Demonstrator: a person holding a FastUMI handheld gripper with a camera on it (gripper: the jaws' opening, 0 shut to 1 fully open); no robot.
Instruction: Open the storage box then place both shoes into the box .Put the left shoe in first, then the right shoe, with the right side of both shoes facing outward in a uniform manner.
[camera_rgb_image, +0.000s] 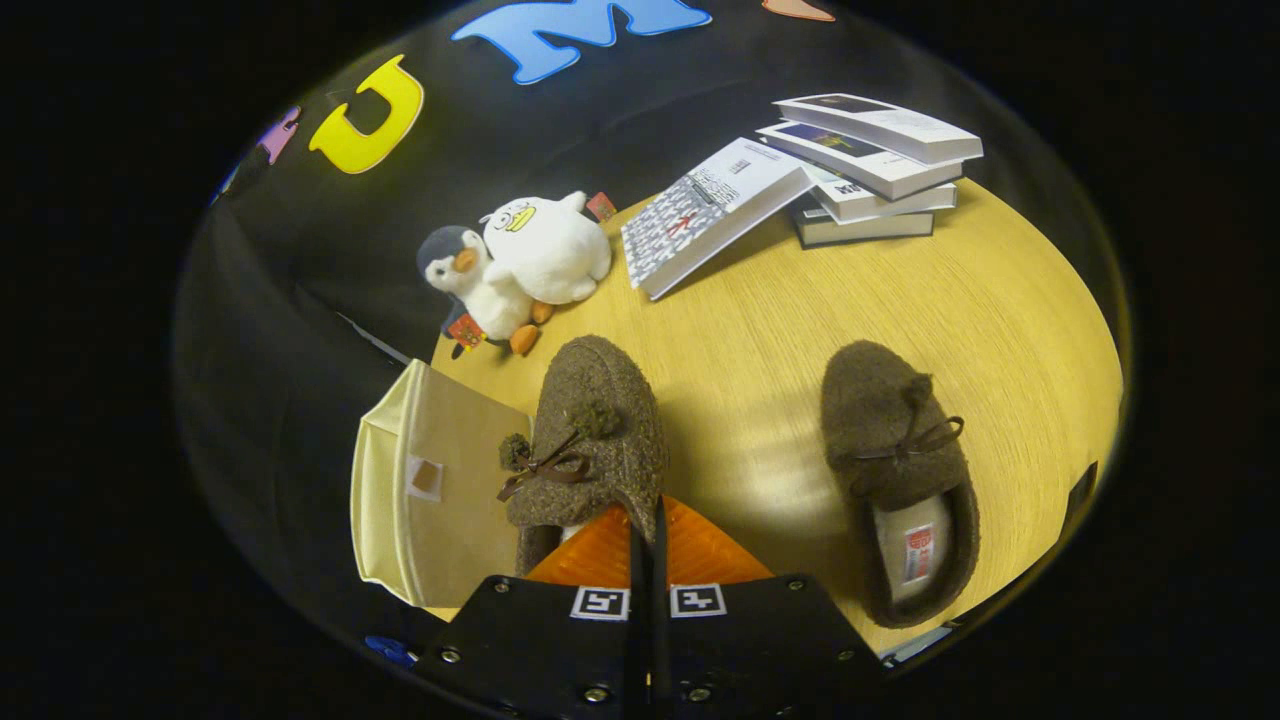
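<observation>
A fuzzy brown shoe (600, 420) with a bow and pompoms sits right ahead of my fingers, toe pointing away, partly over the beige storage box (430, 500). My gripper (647, 525) is shut on the rim of this shoe's opening, and its heel end is hidden behind the fingers. The matching second shoe (895, 460) lies flat on the wooden table (760, 340) to the right, opening up, showing a pale lining with a label. The box stands at the table's left edge, a flat beige panel with a small tab facing me. I cannot tell whether it is open.
Two plush penguins (520, 265) lie beyond the box near the black cloth wall. A stack of books (870, 170) stands at the table's far side, with a patterned book (710, 210) leaning against it. The table's edge runs close on the left and near right.
</observation>
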